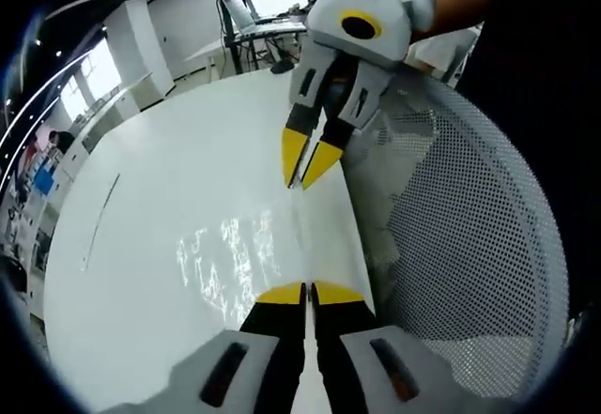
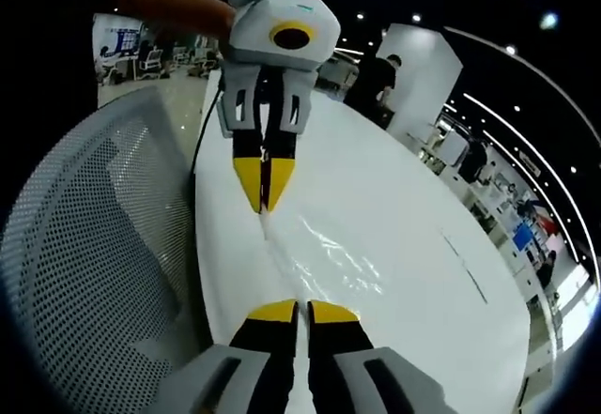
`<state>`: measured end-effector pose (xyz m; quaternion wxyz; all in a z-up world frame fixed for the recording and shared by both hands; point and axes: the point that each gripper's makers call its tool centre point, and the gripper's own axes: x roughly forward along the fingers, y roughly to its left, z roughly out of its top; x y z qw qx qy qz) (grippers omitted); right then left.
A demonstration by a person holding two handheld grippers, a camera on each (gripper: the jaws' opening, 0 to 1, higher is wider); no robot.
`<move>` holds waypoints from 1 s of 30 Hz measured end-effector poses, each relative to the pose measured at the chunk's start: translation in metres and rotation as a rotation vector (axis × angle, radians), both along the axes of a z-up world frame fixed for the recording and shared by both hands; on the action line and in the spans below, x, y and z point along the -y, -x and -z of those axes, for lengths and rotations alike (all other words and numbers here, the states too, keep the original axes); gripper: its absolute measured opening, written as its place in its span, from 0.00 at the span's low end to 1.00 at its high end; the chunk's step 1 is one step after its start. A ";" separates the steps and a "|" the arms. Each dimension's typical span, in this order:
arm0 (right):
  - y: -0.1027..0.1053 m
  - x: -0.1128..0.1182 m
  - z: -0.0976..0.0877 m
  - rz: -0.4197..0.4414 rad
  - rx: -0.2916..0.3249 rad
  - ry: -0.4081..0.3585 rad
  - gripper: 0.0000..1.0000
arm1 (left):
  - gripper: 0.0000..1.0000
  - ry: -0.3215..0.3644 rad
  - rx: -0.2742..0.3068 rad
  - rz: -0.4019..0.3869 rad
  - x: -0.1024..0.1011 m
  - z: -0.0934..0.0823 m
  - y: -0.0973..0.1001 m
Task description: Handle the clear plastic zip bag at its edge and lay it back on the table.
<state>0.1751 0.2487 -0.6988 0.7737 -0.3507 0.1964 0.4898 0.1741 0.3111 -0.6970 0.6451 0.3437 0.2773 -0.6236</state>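
**Bag pinched at both ends, ready to lay down**

Left tongs [image 1: 308, 292]: jaws closed, yellow tips together on the near edge of the bag [image 1: 235, 254]. Film runs forward from the tips along one taut edge, glare on its wrinkles.

Right tongs [image 2: 302, 311]: same, jaws closed on the opposite end of that edge.

Bag spans tong to tong, stretched along the counter [image 1: 150, 236] near its side edge. Can't tell if the film touches the counter or hangs just above it.

Beside the counter edge: mesh chair [image 1: 479, 236], close to the bag line.

Farther out: thin dark line [image 1: 99, 222] on the counter, well apart from the bag. Beyond that, office space with people at desks.

Step, as I read it: edge grasp done, lay-back pending. Next move calls for lowering both tongs together, keeping the edge level so the film settles flat on the counter and not over the chair side, then opening both.
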 end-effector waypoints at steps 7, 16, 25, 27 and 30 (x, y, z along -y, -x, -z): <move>-0.001 -0.003 0.002 -0.031 0.016 0.032 0.00 | 0.09 -0.044 0.067 0.048 -0.005 0.006 0.001; -0.001 -0.007 0.002 -0.048 0.020 0.038 0.00 | 0.05 -0.040 0.102 0.054 -0.001 0.000 -0.005; -0.002 -0.010 -0.002 -0.045 0.029 0.028 0.00 | 0.00 -0.052 0.110 0.047 -0.002 -0.001 -0.011; -0.003 -0.011 -0.002 -0.041 0.029 0.023 0.00 | 0.00 -0.057 0.107 0.047 -0.003 0.001 -0.011; -0.003 -0.011 -0.002 -0.036 0.026 0.021 0.00 | 0.00 -0.062 0.128 0.051 -0.003 0.001 -0.013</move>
